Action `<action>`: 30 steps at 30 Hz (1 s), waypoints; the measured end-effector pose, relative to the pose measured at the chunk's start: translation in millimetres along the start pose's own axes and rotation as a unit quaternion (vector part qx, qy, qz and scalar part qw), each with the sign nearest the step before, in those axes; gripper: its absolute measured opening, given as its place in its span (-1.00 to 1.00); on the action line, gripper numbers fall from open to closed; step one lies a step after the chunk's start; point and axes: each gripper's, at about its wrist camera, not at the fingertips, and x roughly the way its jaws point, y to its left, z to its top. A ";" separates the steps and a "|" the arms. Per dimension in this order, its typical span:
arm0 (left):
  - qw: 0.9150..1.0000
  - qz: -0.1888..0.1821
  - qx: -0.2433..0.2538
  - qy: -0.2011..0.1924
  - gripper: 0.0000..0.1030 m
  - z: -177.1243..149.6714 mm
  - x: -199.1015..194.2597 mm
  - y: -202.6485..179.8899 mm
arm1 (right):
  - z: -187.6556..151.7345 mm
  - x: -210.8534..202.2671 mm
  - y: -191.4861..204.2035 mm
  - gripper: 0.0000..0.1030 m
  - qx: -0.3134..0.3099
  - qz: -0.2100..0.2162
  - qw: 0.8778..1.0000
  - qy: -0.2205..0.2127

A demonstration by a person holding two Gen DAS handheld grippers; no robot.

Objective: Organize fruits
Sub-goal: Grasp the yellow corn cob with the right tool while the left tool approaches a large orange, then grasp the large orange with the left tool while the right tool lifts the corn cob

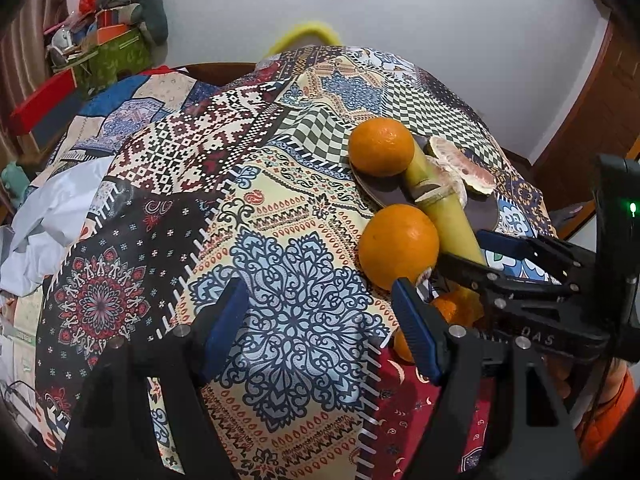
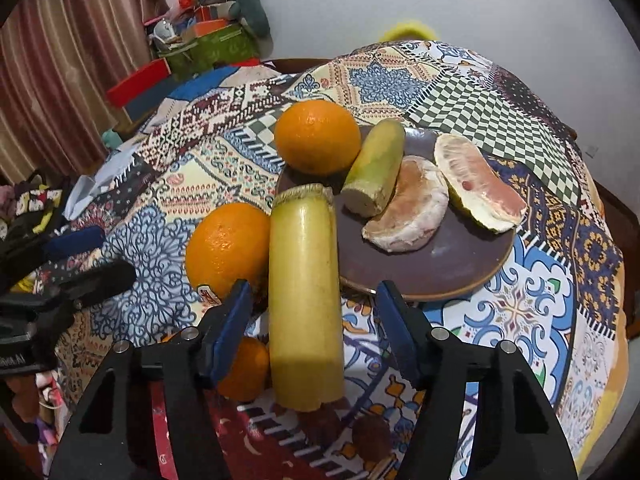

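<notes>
Cloth (image 1: pixel 280 248) with many patterns covers the whole table: blue lace shapes, green and white checks, red flowers and dark patches sewn side by side. A brown plate (image 2: pixel 440 268) sits on the cloth near the right edge of the table. On the plate lie two peeled pomelo pieces (image 2: pixel 412 208), a short green-yellow stalk piece (image 2: pixel 376 168) and an orange (image 2: pixel 318 136) that rests on the plate's far left rim. A second orange (image 2: pixel 226 248) sits on the cloth just left of the plate. A long yellow stalk (image 2: pixel 306 300) lies on the cloth beside that orange, with its far end touching the plate's rim. A smaller orange (image 2: pixel 244 368) sits near the front edge of the table, partly hidden behind a blue pad.

The right gripper (image 2: pixel 316 328) has its jaws apart, one on each side of the long yellow stalk. There is a gap between each blue pad and the stalk, so it holds nothing. The left gripper (image 1: pixel 320 328) has its jaws wide apart over the blue lace patch, with only cloth between them.

Behind the table is a plain white wall (image 1: pixel 440 40). A striped pink-brown curtain (image 2: pixel 72 60) hangs at the far left. A pile of boxes and bags (image 2: pixel 204 36) stands by the far left corner of the table. A brown wooden door (image 1: pixel 600 112) is at the right. A crumpled white sheet (image 1: pixel 60 216) lies at the left edge of the table.
</notes>
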 end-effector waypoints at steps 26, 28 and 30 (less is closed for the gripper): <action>0.999 -0.026 0.031 0.019 0.43 17.6 21.9 -47.2 | 1.4 -67.5 -44.0 -0.36 0.046 0.003 0.995 -0.086; 0.999 -0.027 0.034 0.023 0.43 19.2 26.9 -51.6 | -0.7 -71.7 -51.4 -0.36 0.052 -0.003 0.995 -0.089; 0.999 -0.027 0.036 0.026 0.43 21.0 31.9 -55.8 | -2.7 -73.4 -56.2 -0.36 0.056 -0.007 0.994 -0.089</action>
